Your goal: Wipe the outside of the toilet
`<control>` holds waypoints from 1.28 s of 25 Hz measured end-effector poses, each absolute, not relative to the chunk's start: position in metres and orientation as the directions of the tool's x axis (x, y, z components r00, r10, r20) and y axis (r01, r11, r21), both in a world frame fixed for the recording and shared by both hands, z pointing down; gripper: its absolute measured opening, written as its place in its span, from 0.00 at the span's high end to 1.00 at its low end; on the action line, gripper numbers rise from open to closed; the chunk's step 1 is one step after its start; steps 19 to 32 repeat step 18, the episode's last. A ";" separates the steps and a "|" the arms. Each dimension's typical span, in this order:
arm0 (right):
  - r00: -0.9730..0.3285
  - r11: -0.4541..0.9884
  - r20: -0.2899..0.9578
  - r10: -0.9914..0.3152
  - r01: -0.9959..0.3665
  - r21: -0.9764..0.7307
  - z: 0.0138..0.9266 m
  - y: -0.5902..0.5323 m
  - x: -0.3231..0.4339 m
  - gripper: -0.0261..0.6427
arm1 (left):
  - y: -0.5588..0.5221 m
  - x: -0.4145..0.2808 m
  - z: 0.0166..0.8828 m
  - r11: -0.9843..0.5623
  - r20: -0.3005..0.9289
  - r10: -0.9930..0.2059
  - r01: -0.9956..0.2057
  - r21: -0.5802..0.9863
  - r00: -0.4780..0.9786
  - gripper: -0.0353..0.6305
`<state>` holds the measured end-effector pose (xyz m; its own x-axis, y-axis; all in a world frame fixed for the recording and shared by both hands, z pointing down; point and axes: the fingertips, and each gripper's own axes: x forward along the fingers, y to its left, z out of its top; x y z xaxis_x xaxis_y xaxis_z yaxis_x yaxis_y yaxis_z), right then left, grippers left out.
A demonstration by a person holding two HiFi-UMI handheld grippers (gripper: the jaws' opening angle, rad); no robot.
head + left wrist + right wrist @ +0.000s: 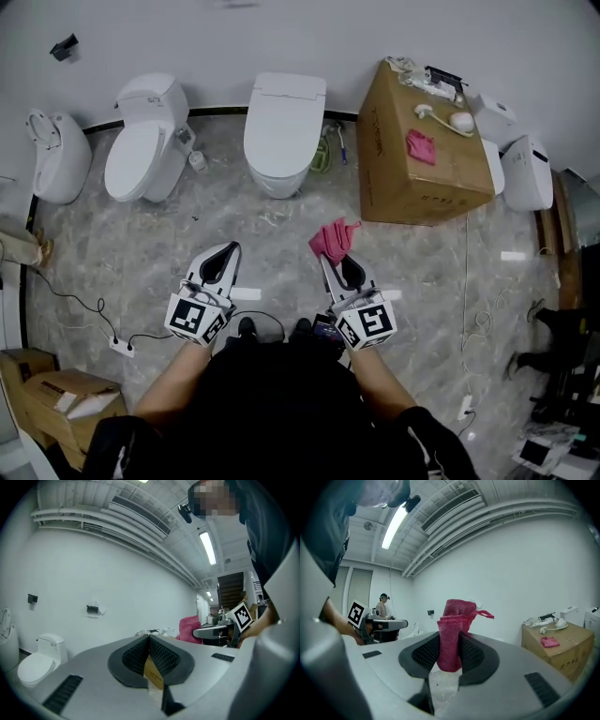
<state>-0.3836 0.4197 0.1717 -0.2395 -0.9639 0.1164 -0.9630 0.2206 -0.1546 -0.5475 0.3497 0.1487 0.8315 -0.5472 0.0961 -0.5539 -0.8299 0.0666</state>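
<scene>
Pink knitted cloth (334,239), soft and light, sits clamped in the right gripper (341,268) with a loose bunch past the jaws for wiping; the left gripper (221,261) is closed on nothing. The white toilet (284,131), hard and glossy, stands ahead against the wall (281,37), well apart

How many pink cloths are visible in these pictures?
2. One pink cloth is held in the right gripper; the other lies on top of the cardboard box. Others may be hidden.
</scene>
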 end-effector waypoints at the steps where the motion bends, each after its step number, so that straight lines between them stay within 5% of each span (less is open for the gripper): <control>1: -0.241 0.223 0.116 -0.964 -0.963 -0.150 0.170 0.419 -0.388 0.78 | 0.350 -0.552 0.147 -0.831 0.093 -0.546 -0.552 0.069 0.833 0.93; 32: -0.231 0.208 0.130 -0.964 -0.964 -0.168 0.164 0.438 -0.407 0.78 | 0.372 -0.569 0.149 -0.854 0.081 -0.502 -0.508 0.112 0.861 0.93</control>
